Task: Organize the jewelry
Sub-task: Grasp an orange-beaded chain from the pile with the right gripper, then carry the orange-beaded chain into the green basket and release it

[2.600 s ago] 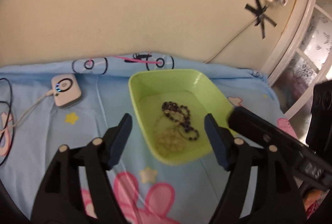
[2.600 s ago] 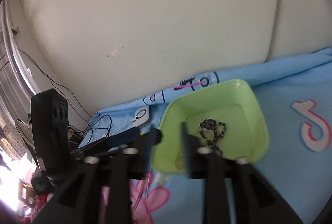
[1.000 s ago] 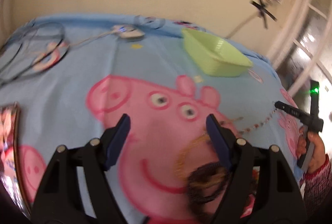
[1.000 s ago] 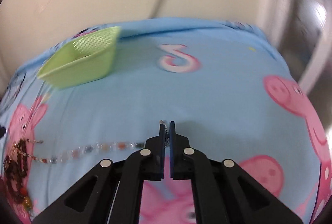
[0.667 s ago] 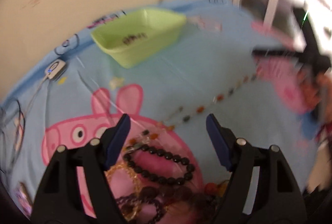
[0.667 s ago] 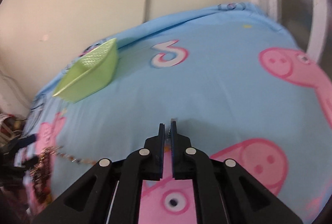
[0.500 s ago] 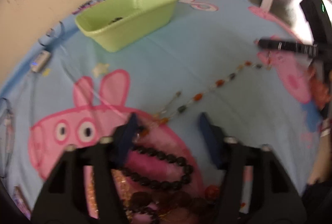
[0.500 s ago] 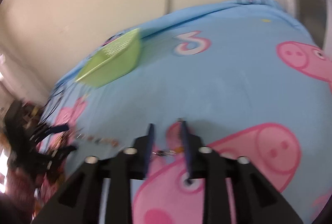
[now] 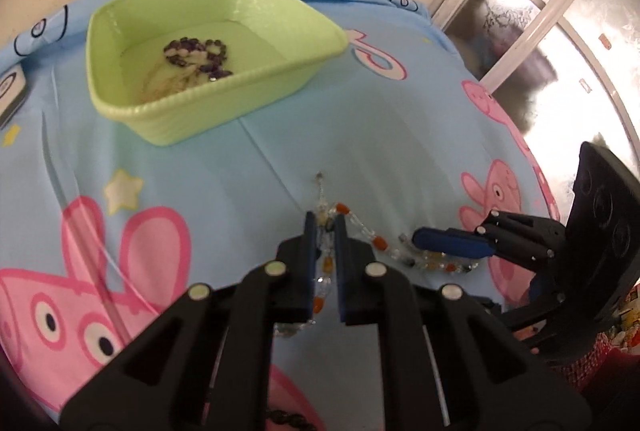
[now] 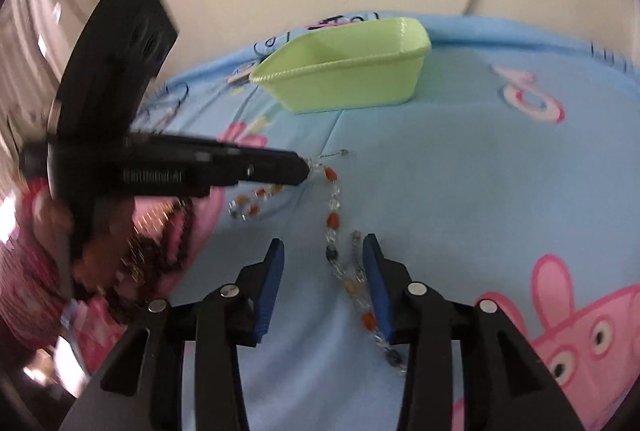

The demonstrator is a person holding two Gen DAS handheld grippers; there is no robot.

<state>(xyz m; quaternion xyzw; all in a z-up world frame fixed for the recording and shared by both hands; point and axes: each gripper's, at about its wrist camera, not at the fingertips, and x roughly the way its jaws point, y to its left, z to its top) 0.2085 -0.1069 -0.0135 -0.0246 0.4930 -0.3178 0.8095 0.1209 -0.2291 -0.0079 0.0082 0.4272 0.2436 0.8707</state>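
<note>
A light blue sheet (image 9: 400, 135) printed with pink cartoon pigs is covering the surface, and a cream wall and a white-framed frosted window (image 9: 552, 3) are standing behind it. A lime green tray (image 9: 256, 91) is sitting near the far edge, holding a dark beaded bracelet (image 9: 196, 51) on top of a paler chain that is hard to make out. The beaded necklace (image 10: 332, 207), with its orange, clear and dark beads, is lying strung across the sheet in front of the tray. The left tool (image 9: 322, 227) has just been closing and is now pinching one end of this necklace. The right tool (image 10: 322, 259) has just been opening; its blue pads are standing apart with the other end of the necklace lying loose between them. A heap of dark beads (image 10: 160, 243) beside the left tool is blurred, and a white device (image 9: 10, 93) is being cut off at the frame edge.
</note>
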